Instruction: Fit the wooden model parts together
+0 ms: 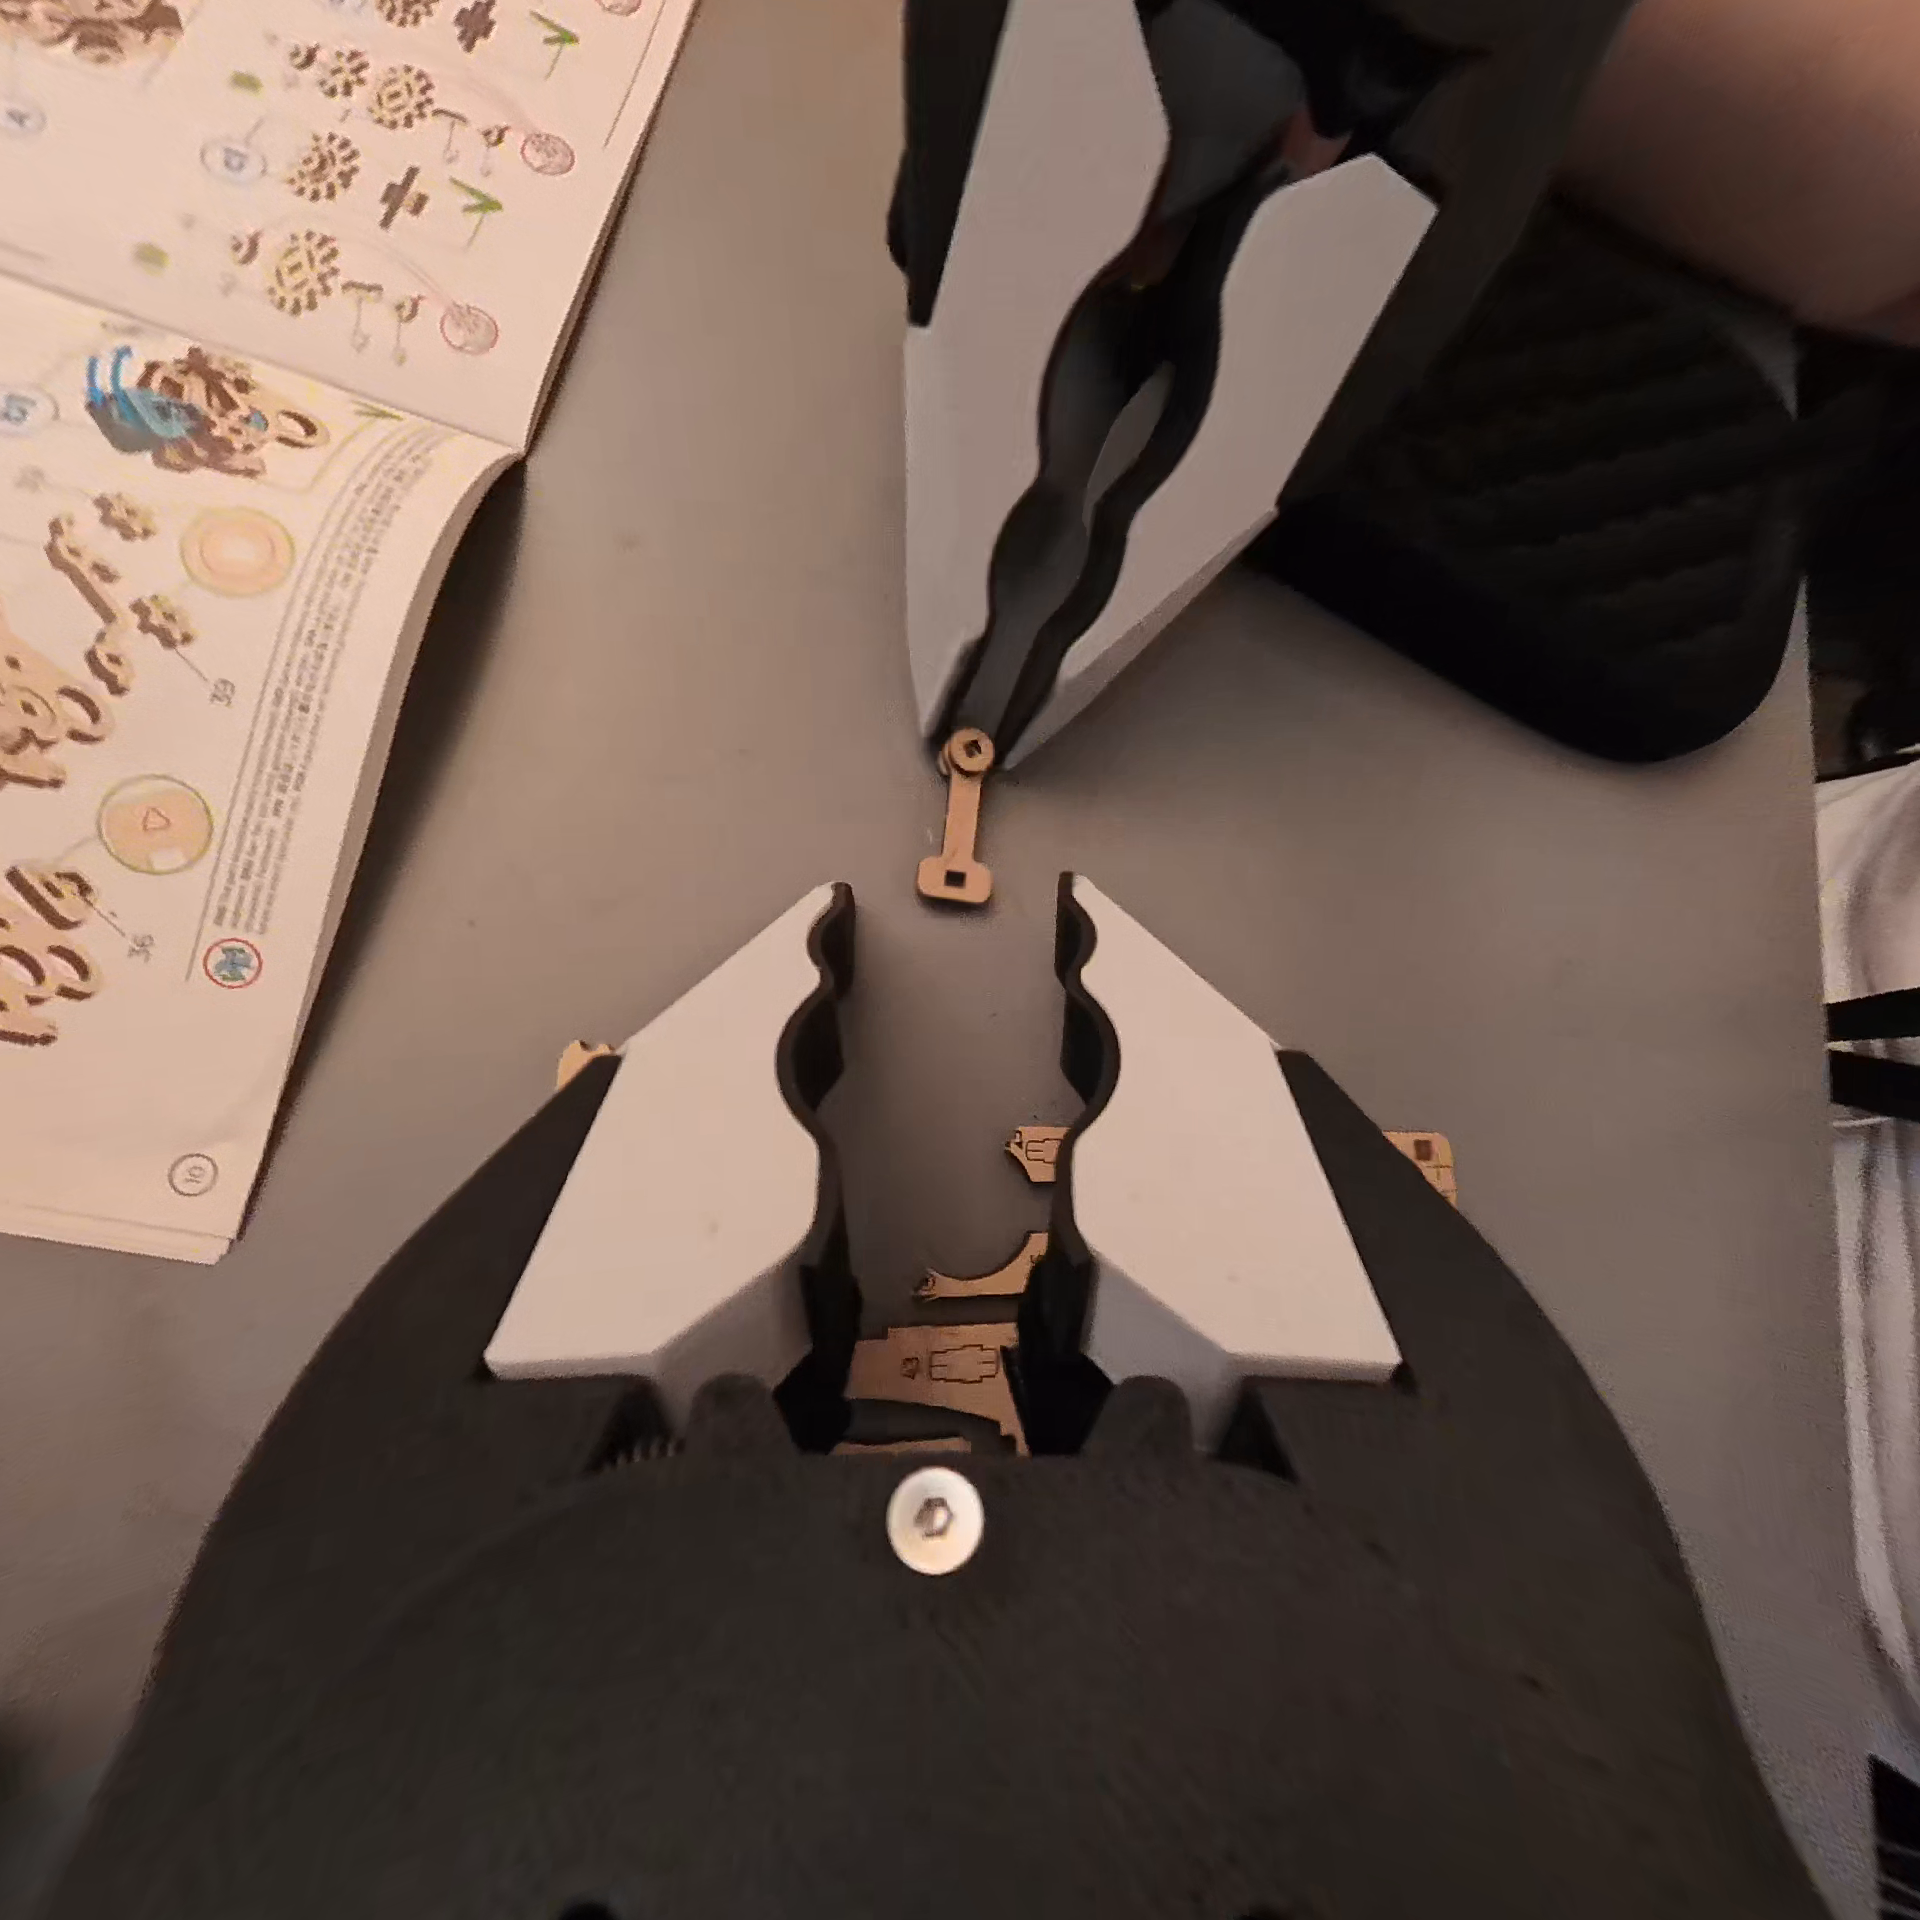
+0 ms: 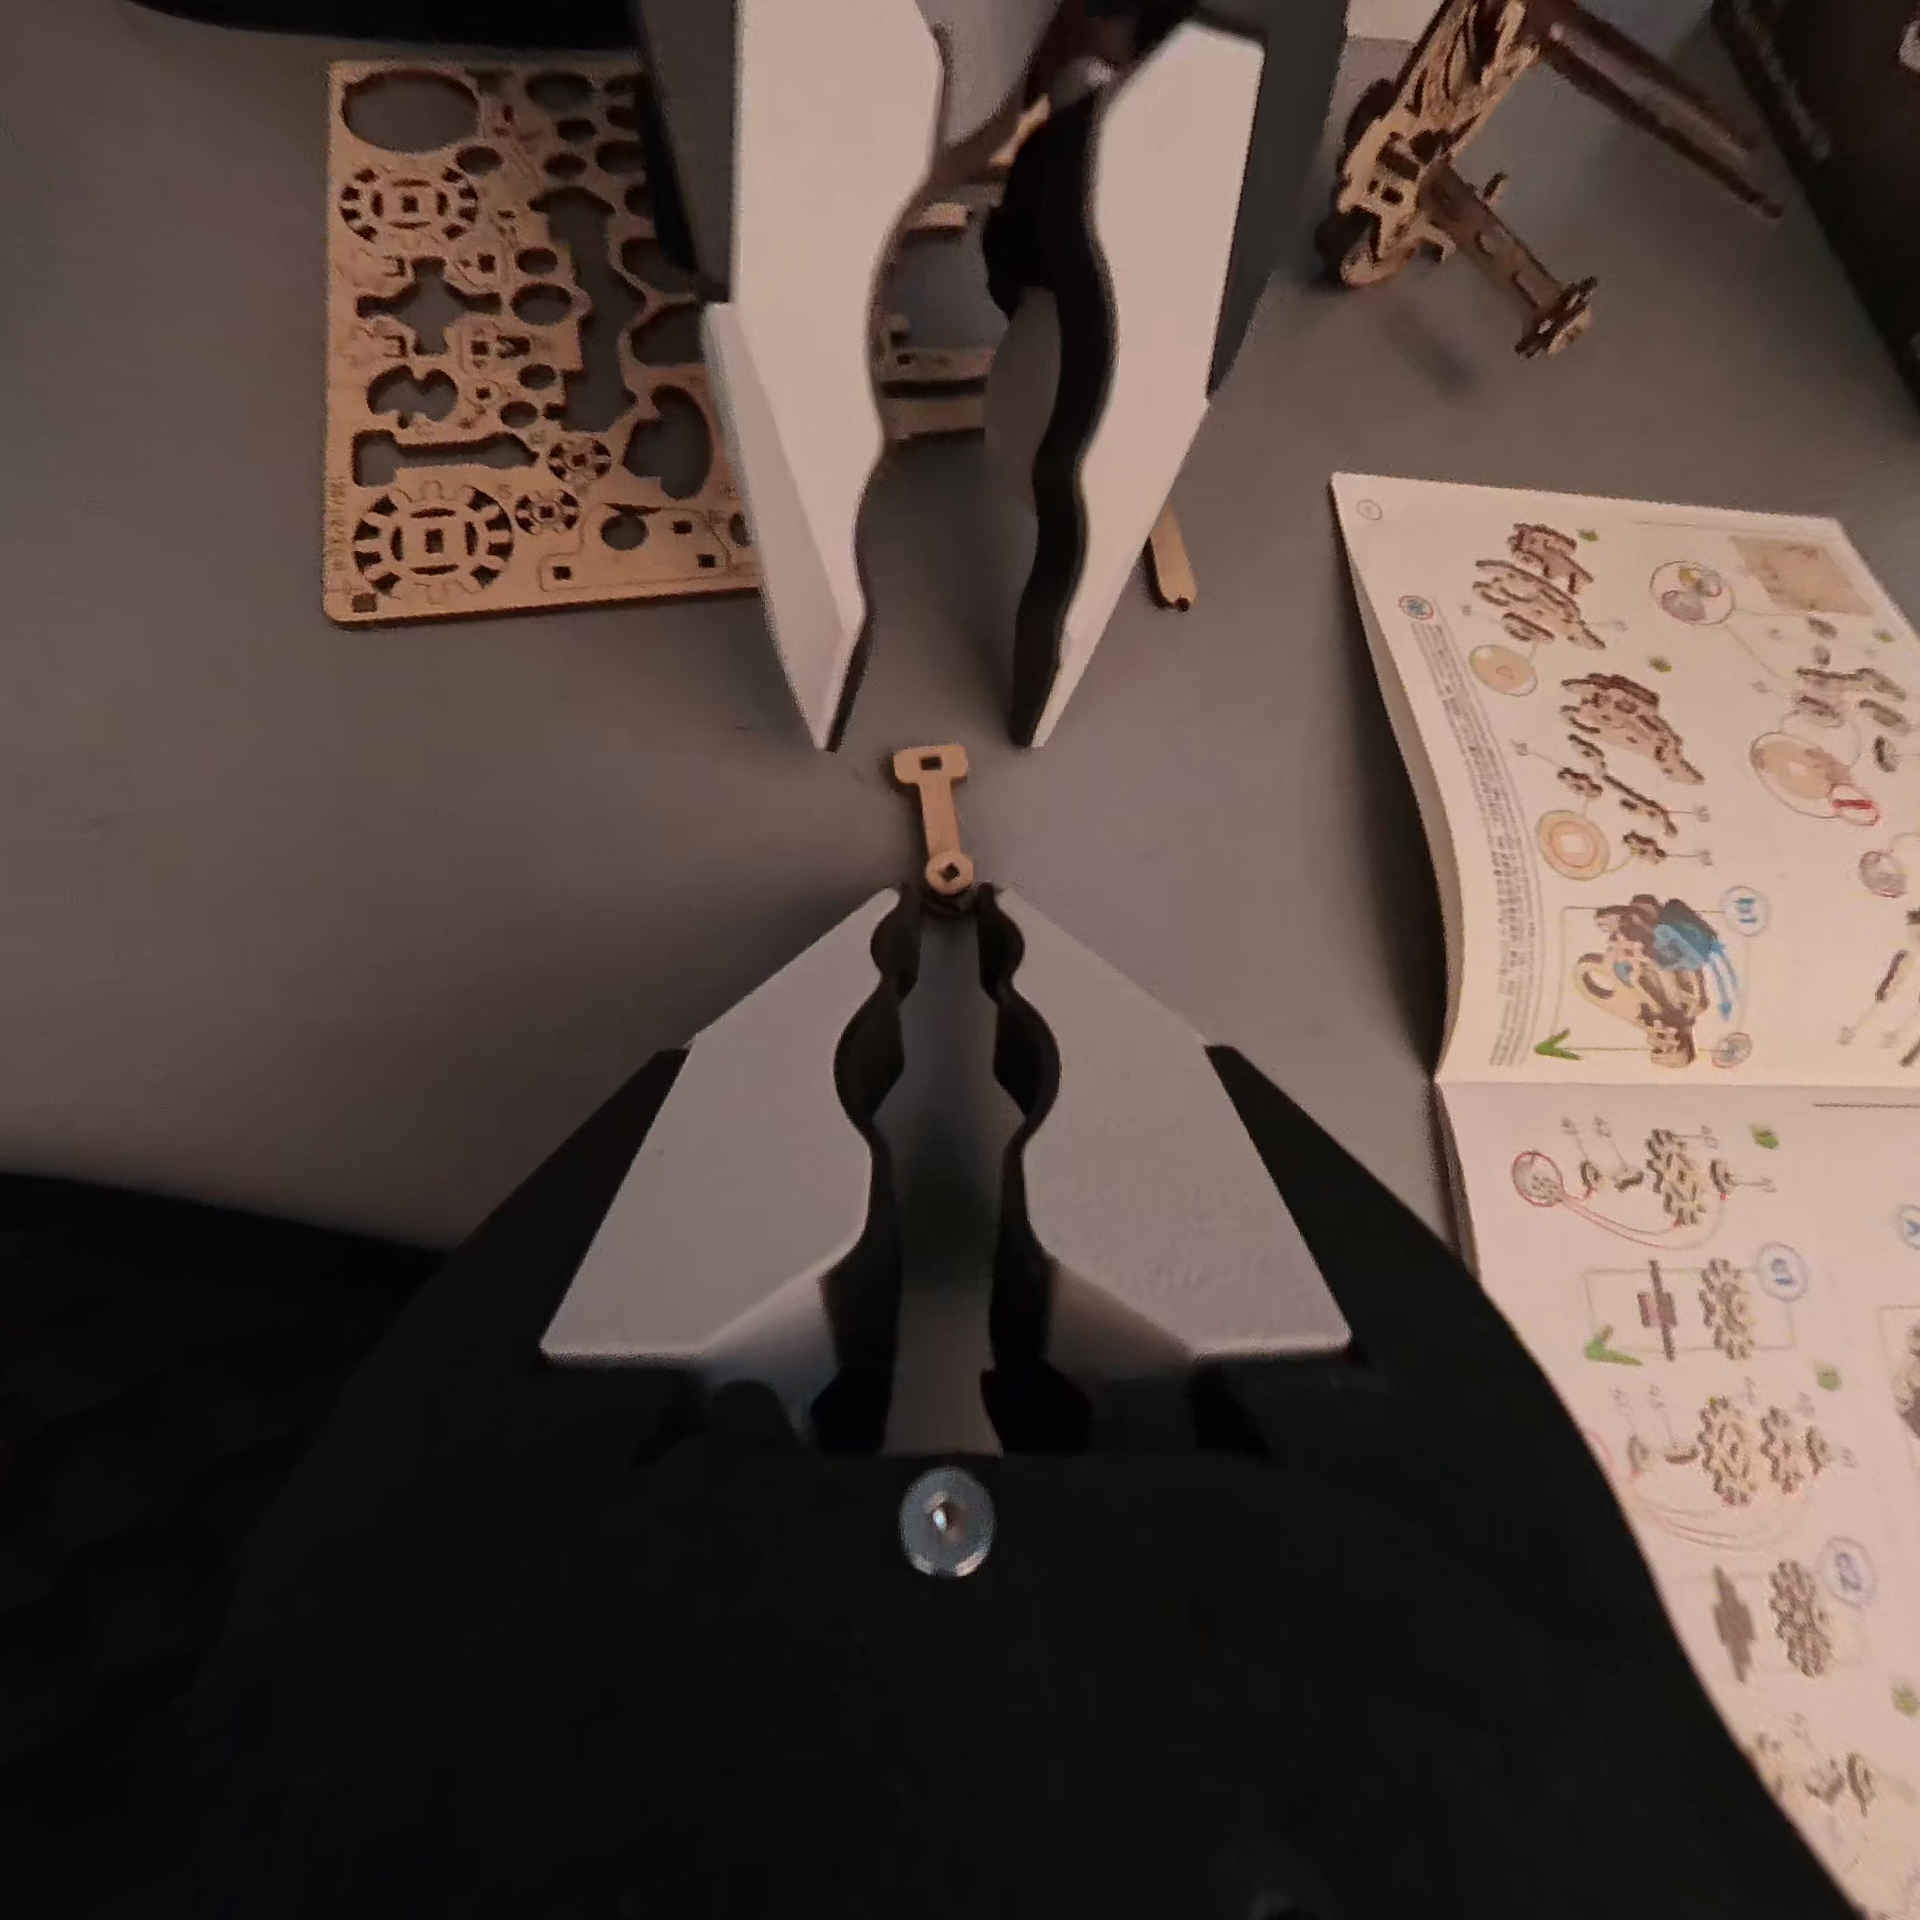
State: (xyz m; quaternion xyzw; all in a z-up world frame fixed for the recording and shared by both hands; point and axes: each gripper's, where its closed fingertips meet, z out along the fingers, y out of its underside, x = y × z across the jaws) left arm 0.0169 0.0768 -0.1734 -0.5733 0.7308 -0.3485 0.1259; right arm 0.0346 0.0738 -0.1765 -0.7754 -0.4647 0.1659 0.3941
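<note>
A small flat wooden lever part (image 1: 961, 821) has a round end with a square hole and a T-shaped end. My right gripper (image 2: 945, 899) is shut on the round end, and it reaches in from the top of the left wrist view (image 1: 971, 740). The part (image 2: 935, 816) points towards my left gripper (image 1: 956, 896). The left gripper is open and empty, and the T-shaped end lies just in front of its fingertips. It also shows at the top of the right wrist view (image 2: 930, 740).
An open instruction booklet (image 1: 260, 520) (image 2: 1662, 935) lies on the grey table (image 1: 675, 727). A wooden sheet with cut-outs (image 2: 499, 364), a wooden stick (image 2: 1169, 566) and a partly built wooden model (image 2: 1455, 177) lie beyond. Sheet pieces (image 1: 956, 1361) lie under my left gripper. A black chair (image 1: 1558, 499) is at the table edge. My left and right fingertips are right by each other.
</note>
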